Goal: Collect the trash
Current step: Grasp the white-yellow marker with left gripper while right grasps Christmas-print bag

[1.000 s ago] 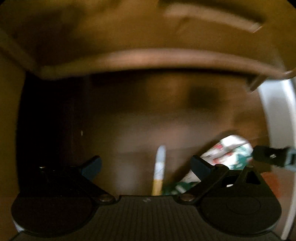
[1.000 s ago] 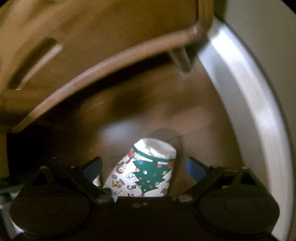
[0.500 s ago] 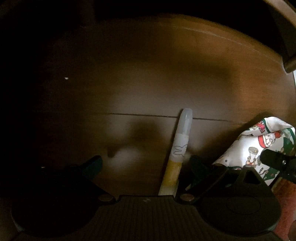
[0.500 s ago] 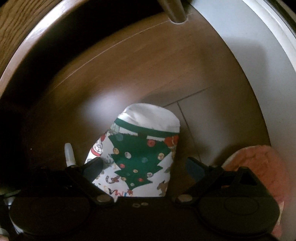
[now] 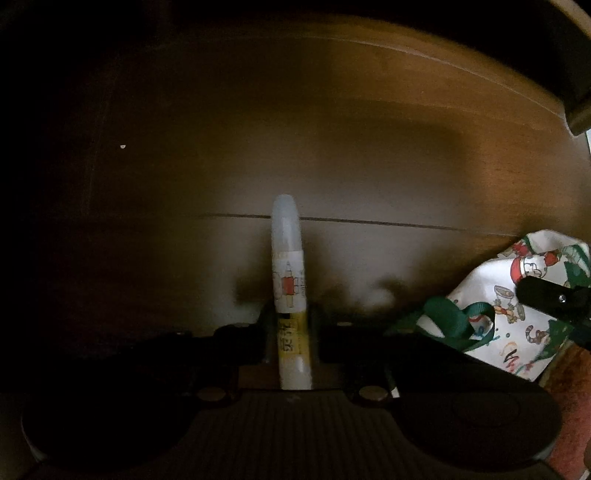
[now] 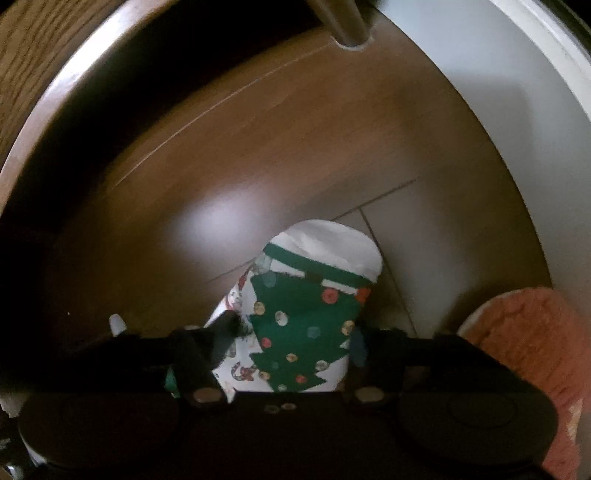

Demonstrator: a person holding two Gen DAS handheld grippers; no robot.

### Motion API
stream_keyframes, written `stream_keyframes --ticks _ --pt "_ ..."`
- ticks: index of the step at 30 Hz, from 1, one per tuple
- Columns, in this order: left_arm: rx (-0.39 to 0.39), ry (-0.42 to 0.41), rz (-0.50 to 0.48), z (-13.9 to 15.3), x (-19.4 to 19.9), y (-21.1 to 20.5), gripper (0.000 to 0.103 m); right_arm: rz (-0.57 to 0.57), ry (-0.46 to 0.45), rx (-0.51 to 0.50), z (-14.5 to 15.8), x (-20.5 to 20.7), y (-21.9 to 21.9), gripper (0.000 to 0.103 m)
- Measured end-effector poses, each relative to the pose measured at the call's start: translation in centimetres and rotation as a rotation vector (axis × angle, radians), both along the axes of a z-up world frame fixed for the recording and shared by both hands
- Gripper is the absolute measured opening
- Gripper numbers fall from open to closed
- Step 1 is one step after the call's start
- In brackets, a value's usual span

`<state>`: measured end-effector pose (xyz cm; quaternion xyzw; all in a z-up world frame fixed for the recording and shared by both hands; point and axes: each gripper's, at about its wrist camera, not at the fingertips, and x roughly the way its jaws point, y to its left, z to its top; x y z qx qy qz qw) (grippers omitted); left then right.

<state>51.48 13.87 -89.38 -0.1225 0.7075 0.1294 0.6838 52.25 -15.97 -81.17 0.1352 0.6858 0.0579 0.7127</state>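
A white and yellow glue stick [image 5: 289, 280] lies on the dark wooden floor, pointing away from me. My left gripper [image 5: 290, 328] is shut on the glue stick at its yellow lower part. A white Christmas-print bag with a green felt tree [image 6: 303, 317] sits on the floor; it also shows at the right of the left wrist view [image 5: 517, 306]. My right gripper [image 6: 295, 339] is shut on the Christmas bag, its fingers [image 6: 221, 332] pressing the bag's sides. The glue stick's tip shows at the left of the right wrist view [image 6: 117, 325].
A metal furniture leg [image 6: 347, 26] stands on the floor at the back. A wooden furniture edge [image 6: 48, 110] curves along the left. A white baseboard [image 6: 517, 122] runs along the right. An orange-pink fuzzy rug [image 6: 535, 339] lies at the lower right.
Both grippers have closed: the left one onto the glue stick, the right one onto the Christmas bag. Both were open half a second ago.
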Motion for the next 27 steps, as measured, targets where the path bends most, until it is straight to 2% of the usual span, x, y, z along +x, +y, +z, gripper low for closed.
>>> stream_keyframes --ticks 3,5,7,9,20,23,27 --pt "0.006 -0.005 -0.005 0.5 0.1 0.2 0.017 0.042 -0.016 -0.008 0.9 0.1 0.3 0.037" --pt "-0.002 -0.007 0.028 0.8 0.0 0.7 0.017 0.080 -0.032 -0.002 2.0 0.1 0.4 0.032" --pt "-0.016 -0.014 0.074 1.3 -0.2 1.5 0.017 0.191 -0.066 -0.028 3.4 0.3 1.1 0.027" --pt "-0.009 -0.022 0.078 1.9 -0.3 1.7 0.017 0.234 -0.080 -0.020 5.1 0.7 0.9 0.022" --pt "-0.039 -0.084 0.114 6.5 -2.4 2.8 0.017 0.420 -0.179 0.006 15.1 1.2 -0.6 0.019" --pt "-0.049 -0.106 0.123 8.8 -2.9 2.7 0.017 0.391 -0.220 0.040 18.1 1.3 -1.8 0.019" --pt "-0.056 -0.147 0.133 13.1 -2.7 2.2 0.017 0.378 -0.306 0.081 22.8 0.8 -3.0 0.019"
